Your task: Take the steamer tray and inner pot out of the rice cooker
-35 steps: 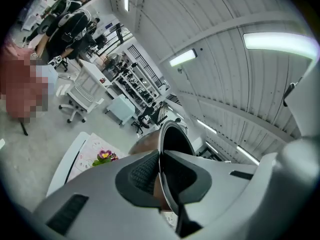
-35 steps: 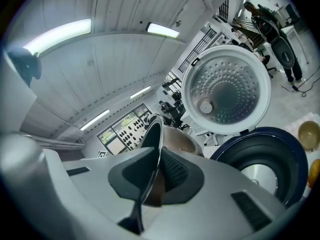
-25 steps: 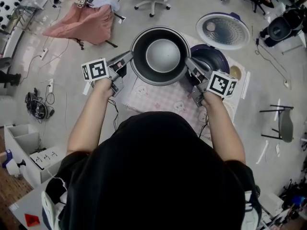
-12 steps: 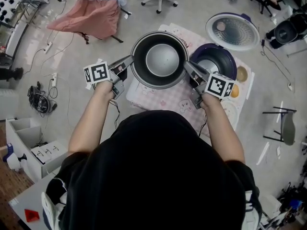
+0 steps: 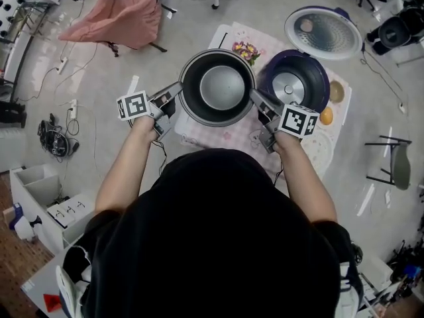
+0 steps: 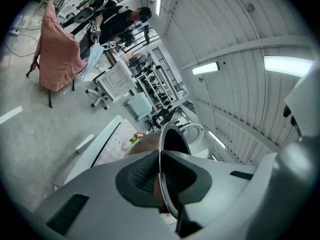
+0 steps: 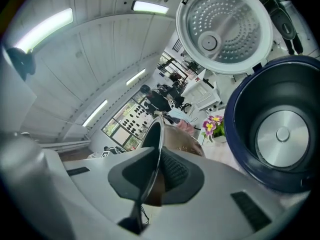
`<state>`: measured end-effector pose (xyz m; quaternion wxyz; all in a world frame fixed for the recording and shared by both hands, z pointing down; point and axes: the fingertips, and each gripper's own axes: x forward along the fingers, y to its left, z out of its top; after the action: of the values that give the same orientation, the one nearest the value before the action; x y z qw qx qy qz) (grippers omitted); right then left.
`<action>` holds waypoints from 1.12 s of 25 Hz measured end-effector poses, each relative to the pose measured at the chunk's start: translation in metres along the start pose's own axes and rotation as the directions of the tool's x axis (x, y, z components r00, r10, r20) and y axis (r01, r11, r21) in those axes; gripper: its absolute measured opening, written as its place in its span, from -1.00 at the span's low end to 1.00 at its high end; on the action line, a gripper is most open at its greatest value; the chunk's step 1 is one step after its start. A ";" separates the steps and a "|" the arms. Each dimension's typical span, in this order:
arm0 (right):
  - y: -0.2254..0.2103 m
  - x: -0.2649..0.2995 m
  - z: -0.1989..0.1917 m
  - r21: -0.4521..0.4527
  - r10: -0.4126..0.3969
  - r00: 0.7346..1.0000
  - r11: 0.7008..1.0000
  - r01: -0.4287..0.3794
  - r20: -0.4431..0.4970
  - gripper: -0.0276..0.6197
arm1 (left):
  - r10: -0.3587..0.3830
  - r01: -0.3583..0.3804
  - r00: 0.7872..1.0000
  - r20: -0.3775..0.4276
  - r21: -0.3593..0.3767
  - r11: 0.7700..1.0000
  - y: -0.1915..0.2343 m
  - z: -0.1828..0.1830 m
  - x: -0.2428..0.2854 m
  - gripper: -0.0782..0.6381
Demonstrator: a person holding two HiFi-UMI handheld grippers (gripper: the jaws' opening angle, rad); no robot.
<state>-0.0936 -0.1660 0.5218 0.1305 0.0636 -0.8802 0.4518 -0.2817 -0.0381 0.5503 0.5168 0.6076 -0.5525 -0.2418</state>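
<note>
The inner pot (image 5: 217,88), dark outside with a grey bottom, hangs over the table between both grippers, just left of the rice cooker. My left gripper (image 5: 176,90) is shut on the left side of its rim. My right gripper (image 5: 256,98) is shut on the right side. In the left gripper view the thin rim of the inner pot (image 6: 171,143) runs between the pads of the left gripper (image 6: 161,184). The right gripper view shows the inner pot (image 7: 172,139) pinched the same way by the right gripper (image 7: 152,179). The dark blue rice cooker (image 5: 317,78) stands without its pot, heating plate bare.
The cooker's lid (image 5: 324,33) stands open behind it; the cooker (image 7: 240,134) and lid (image 7: 225,26) also fill the right gripper view. A pink patterned cloth (image 5: 222,136) covers the table, with small flowers (image 5: 244,48) at the back. A pink-draped chair (image 5: 122,20) stands far left.
Both grippers have come down with the pot and carried it left, off the cooker's opening. More of the cooker's bare inside shows now.
</note>
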 end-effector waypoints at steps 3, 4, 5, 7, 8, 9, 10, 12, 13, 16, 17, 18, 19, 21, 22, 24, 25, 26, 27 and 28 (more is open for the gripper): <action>-0.005 0.000 -0.018 0.027 -0.010 1.000 1.000 0.010 -0.010 -0.79 | 0.001 -0.001 1.000 -0.018 0.014 1.000 0.012 -0.008 -0.003 -0.67; -0.007 0.000 -0.023 0.035 -0.013 1.000 0.999 0.013 -0.014 -0.79 | 0.008 -0.008 1.000 -0.020 -0.012 1.000 0.015 -0.012 -0.005 -0.67; -0.009 0.000 -0.029 0.040 -0.016 1.000 0.999 0.016 -0.018 -0.80 | 0.015 -0.016 1.000 -0.024 -0.037 0.999 0.019 -0.016 -0.006 -0.67; -0.014 -0.001 -0.037 0.052 -0.024 0.999 0.998 0.025 -0.024 -0.80 | 0.019 -0.021 0.999 -0.040 -0.048 0.999 0.025 -0.022 -0.005 -0.67; -0.017 -0.001 -0.040 0.058 -0.029 0.999 0.998 0.030 -0.025 -0.80 | 0.019 -0.021 0.999 -0.048 -0.052 0.998 0.028 -0.025 -0.004 -0.67; -0.020 -0.001 -0.044 0.065 -0.035 0.999 0.997 0.037 -0.025 -0.80 | 0.016 -0.018 0.998 -0.058 -0.039 0.999 0.031 -0.027 -0.002 -0.67; -0.024 -0.002 -0.047 0.072 -0.041 0.999 0.997 0.043 -0.024 -0.80 | 0.007 -0.007 0.998 -0.069 -0.004 1.000 0.035 -0.027 0.000 -0.67; -0.030 -0.003 -0.057 0.089 -0.054 0.998 0.994 0.056 -0.026 -0.80 | -0.003 0.006 0.996 -0.092 0.039 0.999 0.043 -0.031 0.002 -0.67; -0.034 -0.004 -0.062 0.097 -0.059 0.998 0.993 0.062 -0.029 -0.80 | -0.001 0.005 0.995 -0.102 0.040 0.999 0.047 -0.034 0.003 -0.67; -0.044 -0.006 -0.074 0.119 -0.075 0.997 0.990 0.079 -0.036 -0.80 | 0.009 -0.005 0.992 -0.128 0.025 1.000 0.056 -0.044 0.006 -0.67; -0.048 -0.008 -0.078 0.126 -0.081 0.996 0.988 0.085 -0.037 -0.80 | 0.012 -0.009 0.991 -0.135 0.022 1.000 0.058 -0.048 0.008 -0.67; -0.053 -0.009 -0.082 0.133 -0.087 0.996 0.987 0.091 -0.037 -0.80 | 0.015 -0.012 0.990 -0.142 0.020 1.000 0.061 -0.051 0.010 -0.67; -0.057 -0.010 -0.085 0.140 -0.093 0.995 0.985 0.097 -0.035 -0.80 | 0.018 -0.016 0.989 -0.150 0.017 1.000 0.064 -0.054 0.012 -0.67; -0.066 -0.010 -0.093 0.153 -0.104 0.994 0.982 0.108 -0.034 -0.80 | 0.027 -0.026 0.986 -0.167 0.013 1.000 0.072 -0.060 0.016 -0.67; -0.070 -0.010 -0.097 0.159 -0.109 0.993 0.981 0.113 -0.035 -0.80 | 0.033 -0.031 0.984 -0.177 0.010 0.999 0.076 -0.063 0.017 -0.67; -0.078 -0.010 -0.105 0.175 -0.117 0.992 0.977 0.122 -0.040 -0.80 | 0.042 -0.042 0.980 -0.193 0.004 0.999 0.083 -0.069 0.020 -0.67; -0.082 -0.010 -0.109 0.182 -0.120 0.992 0.975 0.126 -0.043 -0.80 | 0.047 -0.047 0.979 -0.200 0.002 0.999 0.086 -0.071 0.021 -0.67; -0.086 -0.009 -0.113 0.187 -0.124 0.991 0.974 0.131 -0.046 -0.80 | 0.051 -0.052 0.977 -0.205 0.000 0.999 0.089 -0.072 0.023 -0.67; -0.090 -0.009 -0.117 0.192 -0.129 0.990 0.972 0.136 -0.049 -0.80 | 0.055 -0.056 0.976 -0.211 0.000 0.998 0.092 -0.073 0.024 -0.67; -0.095 -0.008 -0.120 0.196 -0.135 0.990 0.970 0.142 -0.051 -0.80 | 0.060 -0.062 0.975 -0.215 0.000 0.998 0.095 -0.074 0.026 -0.67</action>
<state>-0.0435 -0.1240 0.6601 0.1713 0.1291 -0.8215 0.5284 -0.2504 -0.0212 0.6685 0.5829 0.6112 -0.5108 -0.1605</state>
